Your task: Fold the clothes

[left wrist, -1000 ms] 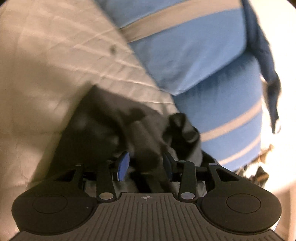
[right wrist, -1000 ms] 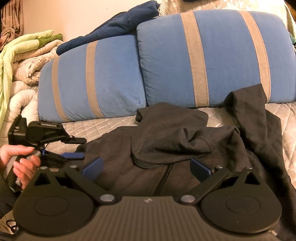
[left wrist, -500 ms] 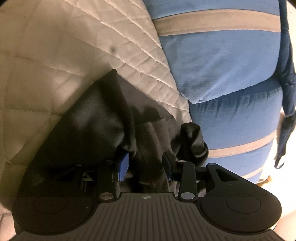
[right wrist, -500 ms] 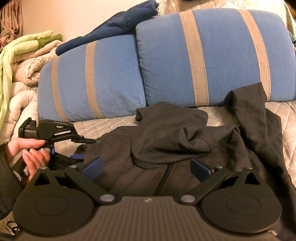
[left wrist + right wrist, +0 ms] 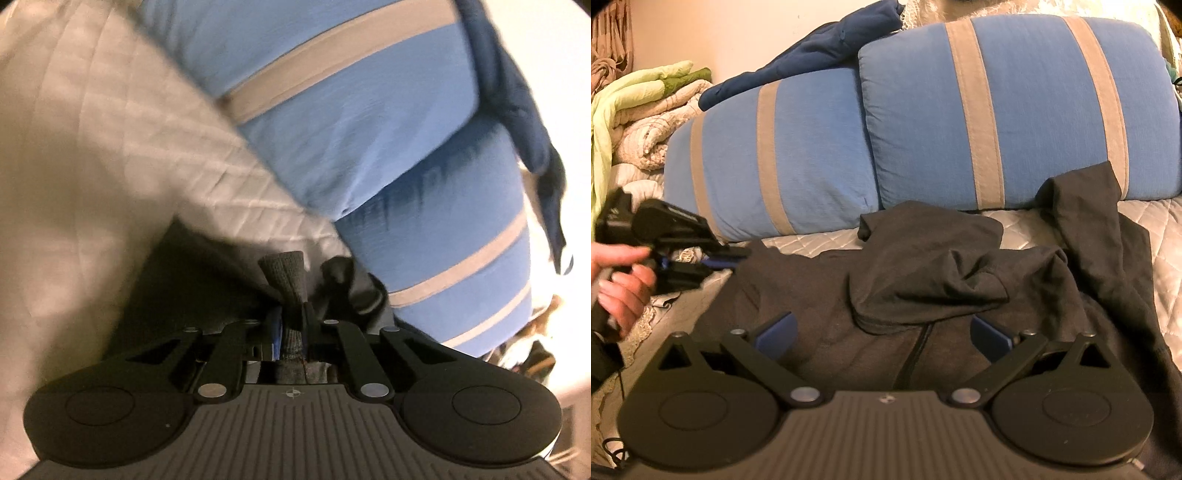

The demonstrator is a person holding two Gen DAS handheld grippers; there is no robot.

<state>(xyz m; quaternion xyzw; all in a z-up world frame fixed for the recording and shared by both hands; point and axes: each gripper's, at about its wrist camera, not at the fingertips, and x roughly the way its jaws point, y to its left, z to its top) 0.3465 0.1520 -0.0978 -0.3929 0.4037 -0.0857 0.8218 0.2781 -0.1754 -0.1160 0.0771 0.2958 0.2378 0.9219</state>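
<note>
Dark grey fabric of the hoodie (image 5: 923, 295) is spread over the quilted bedspread (image 5: 1160, 229), its body nearest me and its hood bunched on top near the middle. At the left edge of the right wrist view, my left hand (image 5: 620, 284) grips the left gripper (image 5: 716, 258), positioned at the hoodie's left side. In the left wrist view, the left gripper (image 5: 291, 325) has its fingers drawn nearly together, clamping a ribbed cuff (image 5: 286, 280) of the hoodie; the cuff end stands up beyond the pads. That view is blurred. Behind the cuff, the bedspread (image 5: 110, 147) meets the blue striped pillows (image 5: 369, 129).

My right gripper (image 5: 882, 332) has its blue pads spread wide and holds nothing; the pads sit either side of the hoodie's zipper (image 5: 916, 354), whether touching the fabric I cannot tell. Two blue striped pillows (image 5: 997, 110) lean along the far edge of the bedspread, with a navy garment (image 5: 812, 55) draped on top of them. At the right, one sleeve (image 5: 1086, 206) of the hoodie reaches up against the right pillow
</note>
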